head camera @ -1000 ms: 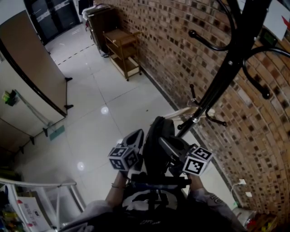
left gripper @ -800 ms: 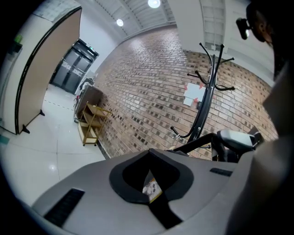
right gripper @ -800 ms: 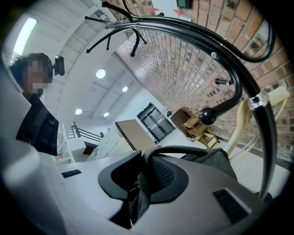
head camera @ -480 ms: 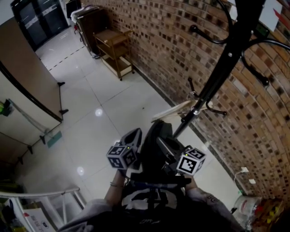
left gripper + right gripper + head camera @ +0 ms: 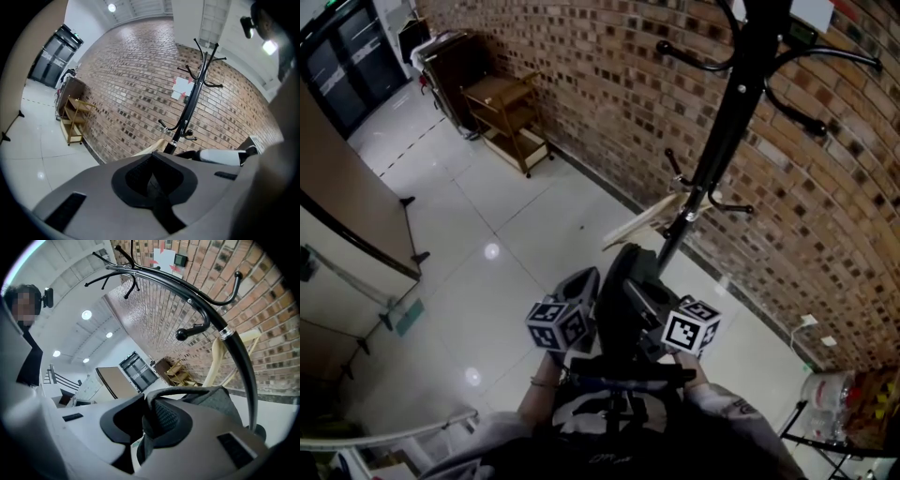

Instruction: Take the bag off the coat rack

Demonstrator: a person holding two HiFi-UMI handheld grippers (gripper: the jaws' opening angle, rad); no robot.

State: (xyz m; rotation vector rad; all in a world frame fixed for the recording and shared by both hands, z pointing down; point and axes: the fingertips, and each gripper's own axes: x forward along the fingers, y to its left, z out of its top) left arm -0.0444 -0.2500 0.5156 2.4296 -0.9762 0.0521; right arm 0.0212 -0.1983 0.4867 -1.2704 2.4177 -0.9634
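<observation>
Bag [image 5: 623, 292] close by the coat rack [image 5: 727, 131]
Right hand-held gripper [image 5: 149, 425] clamps the bag's grey fabric; left hand-held gripper [image 5: 151, 180] is closed, empty. Brick wall [image 5: 600, 84], wooden trolley [image 5: 506, 117] behind; wall notices [image 5: 180, 88] unreadable.

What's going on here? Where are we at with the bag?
A person holds a gripper in each hand beside a black coat rack at a brick wall. The right gripper is shut on the dark bag, which sits close in front of the person. The left gripper is shut with nothing in it. The hooks in view are bare, so the bag appears to be off.
</observation>
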